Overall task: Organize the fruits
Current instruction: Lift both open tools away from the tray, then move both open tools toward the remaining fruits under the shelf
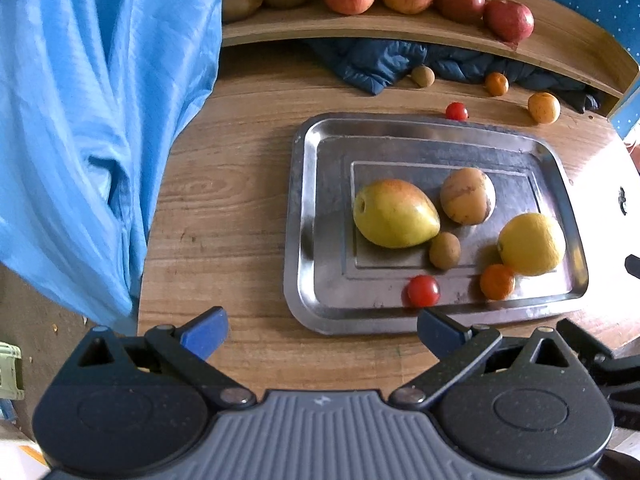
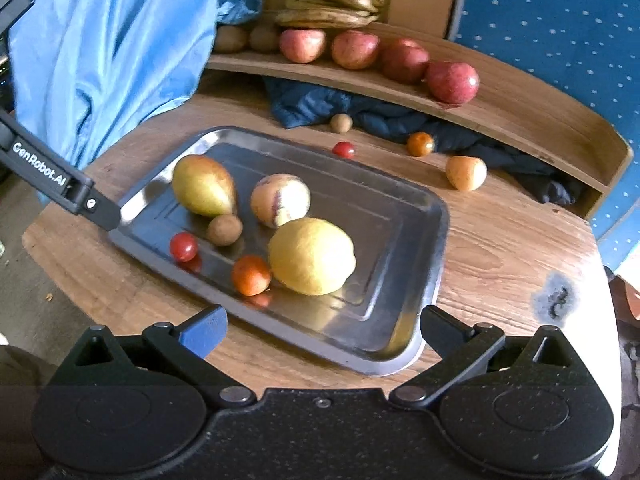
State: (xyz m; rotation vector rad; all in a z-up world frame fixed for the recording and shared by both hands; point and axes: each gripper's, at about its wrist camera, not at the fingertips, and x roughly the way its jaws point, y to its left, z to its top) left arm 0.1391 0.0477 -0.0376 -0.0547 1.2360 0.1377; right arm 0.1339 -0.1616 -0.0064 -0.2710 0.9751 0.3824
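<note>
Six fruits on the steel tray (image 2: 400,240): pear (image 2: 203,186) at 10 o'clock, lemon (image 2: 312,256) centre (cherry tomato (image 2: 183,246) at 8). Left gripper (image 1: 322,330) and right gripper (image 2: 322,328) both wide, empty.

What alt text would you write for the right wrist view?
A metal tray on a wooden table holds a lemon, pear, tomato and other small fruit. The open right claw frames the bottom edge, empty. Behind, a shelf carries apples and bananas.
</note>
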